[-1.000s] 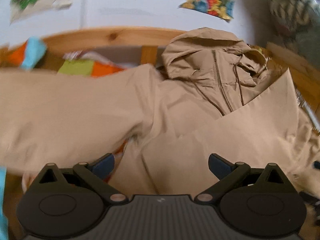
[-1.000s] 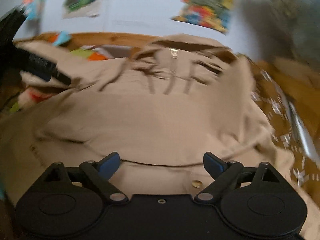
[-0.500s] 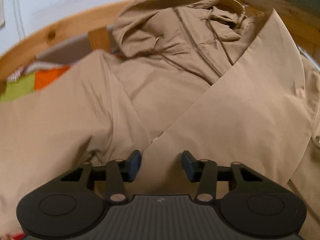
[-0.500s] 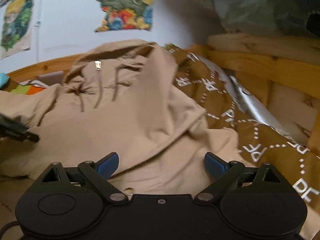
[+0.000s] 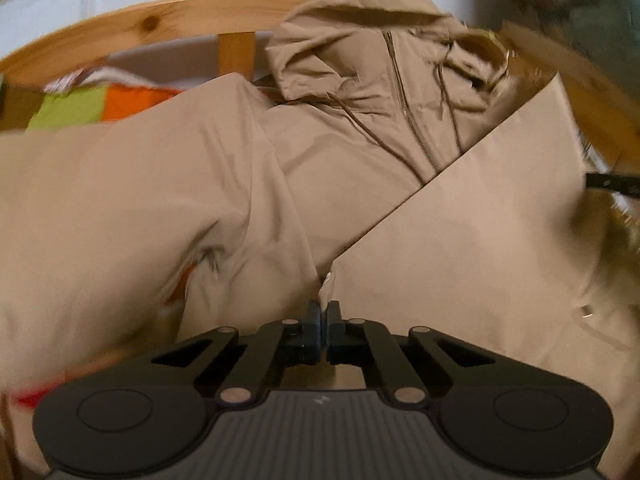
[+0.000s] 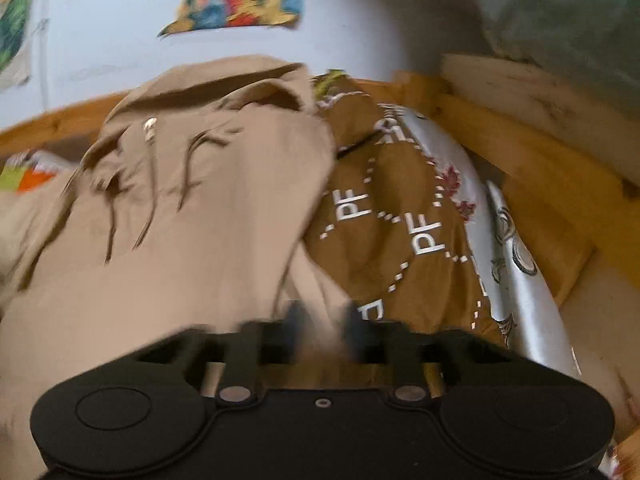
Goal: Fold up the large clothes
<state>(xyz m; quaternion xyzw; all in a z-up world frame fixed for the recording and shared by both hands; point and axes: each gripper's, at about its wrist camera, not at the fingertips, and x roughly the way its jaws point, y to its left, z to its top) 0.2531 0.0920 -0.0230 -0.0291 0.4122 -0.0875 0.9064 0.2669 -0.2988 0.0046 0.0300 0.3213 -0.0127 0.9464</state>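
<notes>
My left gripper pinches the beige hooded zip jacket; my blurred right gripper stands partly open over its edge

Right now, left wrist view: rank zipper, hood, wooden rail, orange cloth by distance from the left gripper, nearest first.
From the left gripper:
1. Zipper, centre, running up the jacket chest.
2. Hood, above the zipper, right of centre.
3. Orange cloth, far left, and wooden rail, along the back: too close to call.
</notes>
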